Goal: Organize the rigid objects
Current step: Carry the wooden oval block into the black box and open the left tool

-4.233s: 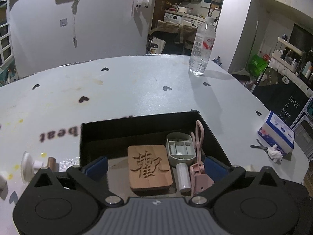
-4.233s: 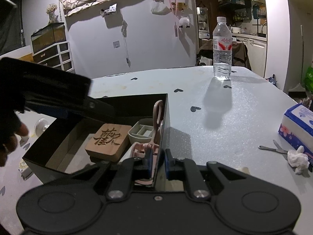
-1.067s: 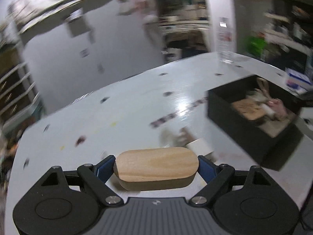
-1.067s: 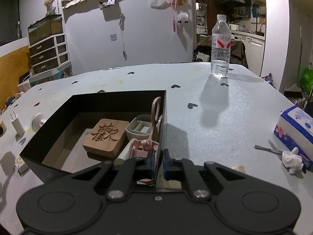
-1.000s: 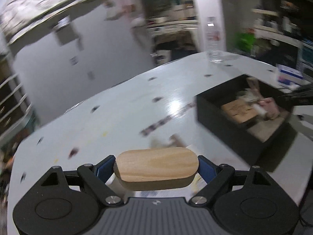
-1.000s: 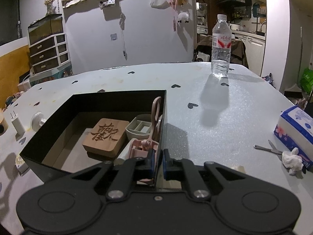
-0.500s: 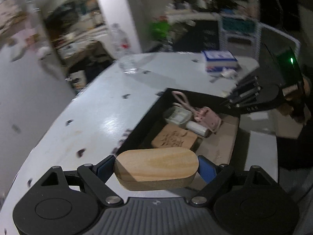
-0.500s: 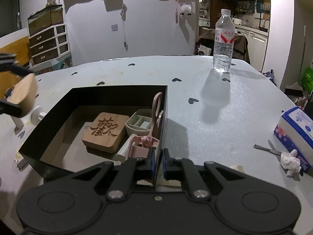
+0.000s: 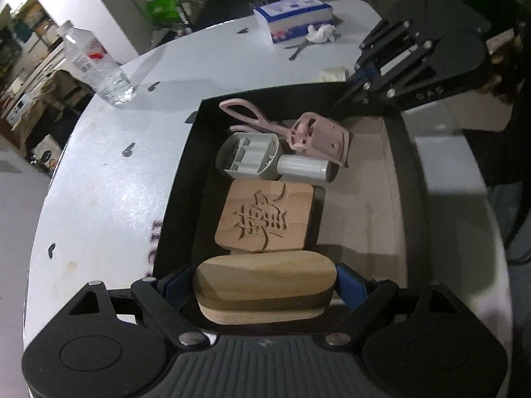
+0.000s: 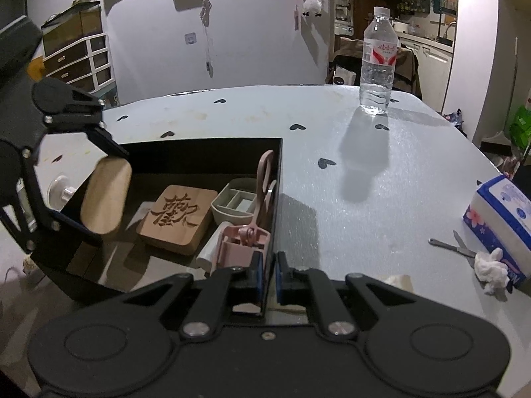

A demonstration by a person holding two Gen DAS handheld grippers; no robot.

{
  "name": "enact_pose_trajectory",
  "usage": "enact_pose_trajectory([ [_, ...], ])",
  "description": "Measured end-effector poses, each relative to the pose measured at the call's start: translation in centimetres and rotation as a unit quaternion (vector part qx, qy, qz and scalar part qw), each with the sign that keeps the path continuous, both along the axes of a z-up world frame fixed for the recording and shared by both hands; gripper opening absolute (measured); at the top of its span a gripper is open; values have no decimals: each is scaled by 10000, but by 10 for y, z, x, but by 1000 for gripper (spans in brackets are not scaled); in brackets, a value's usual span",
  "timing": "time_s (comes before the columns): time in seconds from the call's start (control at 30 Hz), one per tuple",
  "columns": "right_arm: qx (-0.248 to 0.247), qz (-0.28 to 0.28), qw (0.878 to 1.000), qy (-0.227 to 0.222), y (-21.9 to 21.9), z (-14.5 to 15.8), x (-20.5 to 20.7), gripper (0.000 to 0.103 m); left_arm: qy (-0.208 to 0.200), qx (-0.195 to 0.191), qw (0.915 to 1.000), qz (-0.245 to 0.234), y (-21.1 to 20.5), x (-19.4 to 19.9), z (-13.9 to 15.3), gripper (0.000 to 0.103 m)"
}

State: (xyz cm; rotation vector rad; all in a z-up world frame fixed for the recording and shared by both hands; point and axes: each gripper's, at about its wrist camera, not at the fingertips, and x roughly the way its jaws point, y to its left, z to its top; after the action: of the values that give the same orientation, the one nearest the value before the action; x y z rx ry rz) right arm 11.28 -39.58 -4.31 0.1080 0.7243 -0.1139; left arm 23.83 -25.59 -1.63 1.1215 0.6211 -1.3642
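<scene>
Wooden and oval, the pale flat block (image 9: pixel 264 287) is clamped between the blue pads of the left tool (image 9: pixel 264 290), its long axis running crosswise from one pad to the other. It hangs over the near-left end of the black rectangular box (image 9: pixel 411 199), just short of the square carved wooden coaster (image 9: pixel 265 215) that lies flat on the box floor ahead of it. In the right wrist view the same block sits above the box's left end, apart from the coaster.

Beyond the coaster lie a grey divided plastic case (image 9: pixel 249 156), a white cylinder (image 9: pixel 303 167) and a pink plastic lash curler (image 9: pixel 298 132), all crowded toward the far wall. Bare cardboard floor shows to the right of the coaster, and a narrow strip shows on the near side, under the block.

The right tool (image 10: pixel 268 273) is pinched shut on the box's right wall, steadying it, so the left is the one placed to deliver. My guess is that the block should go straight down or slightly right, its length kept parallel to the coaster's near edge.
</scene>
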Motion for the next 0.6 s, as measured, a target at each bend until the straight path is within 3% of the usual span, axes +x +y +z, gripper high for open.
enact_pose_trajectory([
  [0.27, 6, -29, 10000, 66, 1, 0, 2, 7, -25, 39, 9995, -319, -6, 9, -16, 89],
  [0.33, 0, -35, 10000, 81, 0, 0, 3, 7, -144, 54, 9993, -336, -5, 9, -19, 97],
  [0.37, -1, -37, 10000, 86, 0, 0, 3, 7, -184, 51, 9993, -331, -4, 9, -19, 101],
  [0.6, 7, -49, 9999, 91, 0, 1, 3, 7, 23, -116, 9999, -91, 3, 8, -10, 101],
])
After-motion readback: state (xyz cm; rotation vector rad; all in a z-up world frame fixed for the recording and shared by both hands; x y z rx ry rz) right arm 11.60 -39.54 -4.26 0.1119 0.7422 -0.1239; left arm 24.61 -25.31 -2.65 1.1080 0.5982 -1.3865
